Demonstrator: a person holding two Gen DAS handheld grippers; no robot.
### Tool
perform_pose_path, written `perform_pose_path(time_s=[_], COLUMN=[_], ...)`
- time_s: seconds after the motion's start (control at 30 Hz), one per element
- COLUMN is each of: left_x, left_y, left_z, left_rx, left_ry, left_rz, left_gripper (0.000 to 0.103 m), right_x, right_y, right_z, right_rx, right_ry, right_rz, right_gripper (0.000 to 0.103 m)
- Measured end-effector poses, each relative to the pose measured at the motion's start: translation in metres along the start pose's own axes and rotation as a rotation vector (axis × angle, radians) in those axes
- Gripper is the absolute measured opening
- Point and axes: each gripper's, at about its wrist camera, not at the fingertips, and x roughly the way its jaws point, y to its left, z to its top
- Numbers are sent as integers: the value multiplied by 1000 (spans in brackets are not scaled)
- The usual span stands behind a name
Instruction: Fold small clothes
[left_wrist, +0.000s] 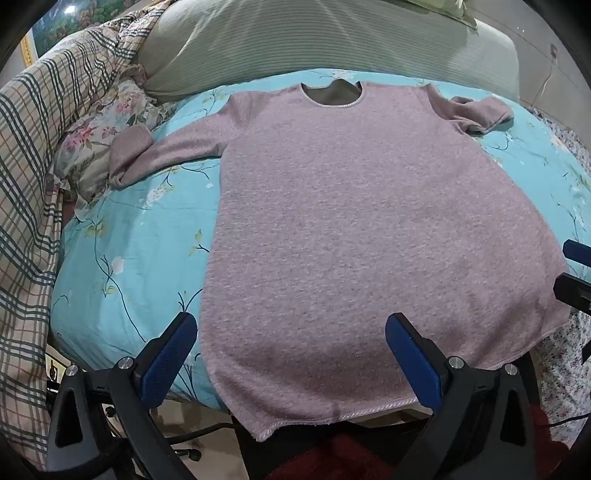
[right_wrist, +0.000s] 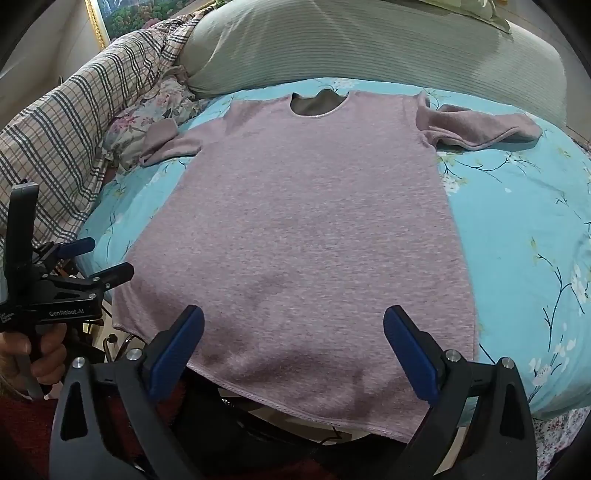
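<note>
A small pink knit top (left_wrist: 369, 221) lies flat and face up on a blue floral sheet (left_wrist: 140, 251), neck hole at the far end, hem at the near bed edge. Its left sleeve (left_wrist: 162, 155) is spread out with the cuff folded; its right sleeve (left_wrist: 476, 110) is bunched. The top also shows in the right wrist view (right_wrist: 303, 229). My left gripper (left_wrist: 291, 343) is open and empty above the hem's left part. My right gripper (right_wrist: 295, 339) is open and empty above the hem's right part. The left gripper also shows in the right wrist view (right_wrist: 96, 262), open.
A grey-green ribbed pillow (left_wrist: 295, 40) lies beyond the top. A plaid blanket (left_wrist: 40, 184) and a floral pillowcase (left_wrist: 96, 136) are heaped at the left. The blue sheet (right_wrist: 524, 229) shows to the right. Dark red cloth (left_wrist: 332, 458) is below the bed edge.
</note>
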Motion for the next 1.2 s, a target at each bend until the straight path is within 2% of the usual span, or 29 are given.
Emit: perform_pose_path(time_s=[1.2], left_x=[3], left_y=[-7], left_z=[3], left_rx=[-8], left_ry=[18], left_rz=[-14], left_gripper=[102], right_x=[-1], right_y=[1], right_z=[0], right_rx=[16], right_ry=[-24], right_rz=[20], right_gripper=[98])
